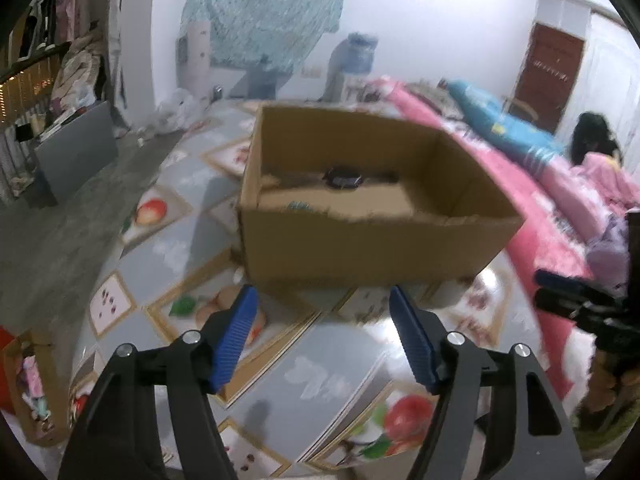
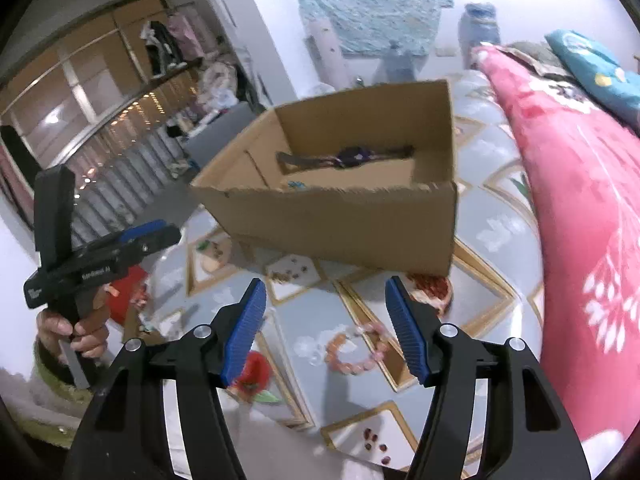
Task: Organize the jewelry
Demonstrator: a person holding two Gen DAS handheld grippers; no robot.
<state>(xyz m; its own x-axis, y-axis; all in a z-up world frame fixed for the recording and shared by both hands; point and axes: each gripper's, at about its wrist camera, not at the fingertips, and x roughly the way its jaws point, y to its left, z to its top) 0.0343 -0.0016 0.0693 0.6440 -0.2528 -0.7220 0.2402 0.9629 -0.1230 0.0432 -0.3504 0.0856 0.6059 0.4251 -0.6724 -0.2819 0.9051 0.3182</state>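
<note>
An open cardboard box (image 1: 360,248) stands on the fruit-patterned tablecloth; it also shows in the right wrist view (image 2: 352,228). Inside lie a dark watch (image 1: 342,178), seen too in the right wrist view (image 2: 354,157), and a small teal piece (image 2: 297,185). A pink beaded bracelet (image 2: 356,350) lies on the cloth between my right gripper's fingers, just beyond them. My right gripper (image 2: 325,292) is open and empty above it. My left gripper (image 1: 322,300) is open and empty in front of the box. The left gripper shows at the left of the right wrist view (image 2: 148,236).
A pink blanket (image 2: 592,200) runs along the table's right side. A person with dark hair (image 1: 596,140) sits at the far right. A small cardboard box (image 1: 32,384) with bits stands low at the left. A grey board (image 1: 76,148) leans at the left.
</note>
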